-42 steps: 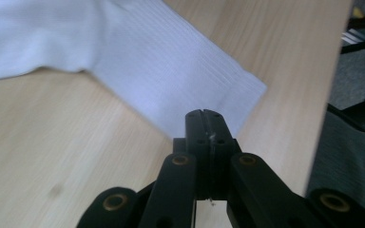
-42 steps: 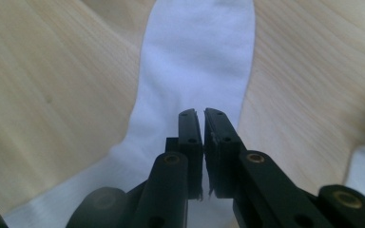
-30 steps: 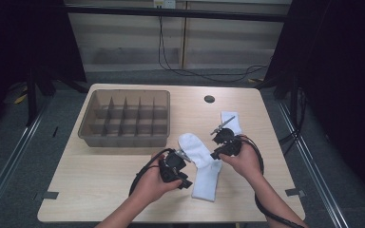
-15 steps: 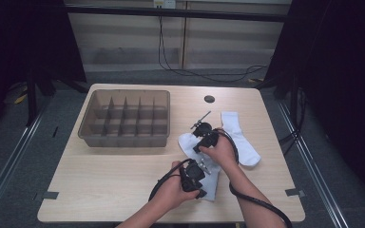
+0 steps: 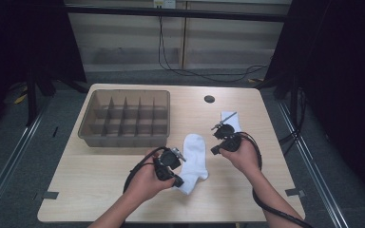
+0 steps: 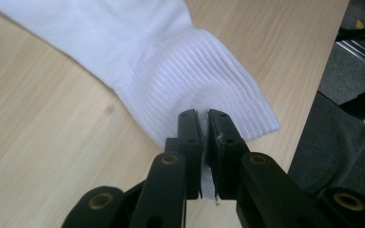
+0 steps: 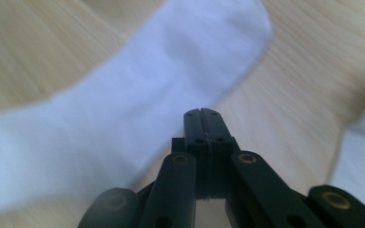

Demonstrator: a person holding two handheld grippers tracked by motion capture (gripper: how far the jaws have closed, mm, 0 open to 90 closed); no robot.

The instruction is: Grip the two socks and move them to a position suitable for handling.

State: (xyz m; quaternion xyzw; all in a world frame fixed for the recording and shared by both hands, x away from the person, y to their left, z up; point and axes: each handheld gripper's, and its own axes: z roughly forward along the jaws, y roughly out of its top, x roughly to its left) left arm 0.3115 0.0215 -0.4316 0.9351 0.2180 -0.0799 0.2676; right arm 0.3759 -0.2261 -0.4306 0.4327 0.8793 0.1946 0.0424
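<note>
**Q:** so what's going on with your left tongs right now?

**A:** My left gripper [image 6: 203, 124] has its jaws pinched on the ribbed cuff of the white sock [image 6: 138, 52]. They've just been closing, and there's a thin fold of the white fabric squeezed between the pads. The rest of the sock stretches away from my jaw tips, up and to the left in the left gripper view, flat on the wooden table [image 6: 38, 156]. From the high view my left gripper [image 5: 175, 167] sits right at the near end of the sock [image 5: 193, 161], touching it, and the sock's toe end points away from me.

**Q:** and the right one? holding the same sock?

**A:** Nope. My right gripper [image 7: 203, 122] has its jaws shut flat against each other, nothing I can see between them. They've just been closing too. In the right gripper view a white sock lies past the jaw tips, running from the left up to the top, blurry though. From the high view my right gripper [image 5: 222, 137] is off to the right of the held sock, not touching it.

**Q:** is there a second sock?

**A:** Yeah, another white sock [image 5: 232, 119] lies just beyond my right gripper, partly hidden by it. Can't tell if it touches.

**Q:** anything else on the table?

**A:** A brown divided tray [image 5: 91, 124], beyond my left gripper and well apart from it.
</note>
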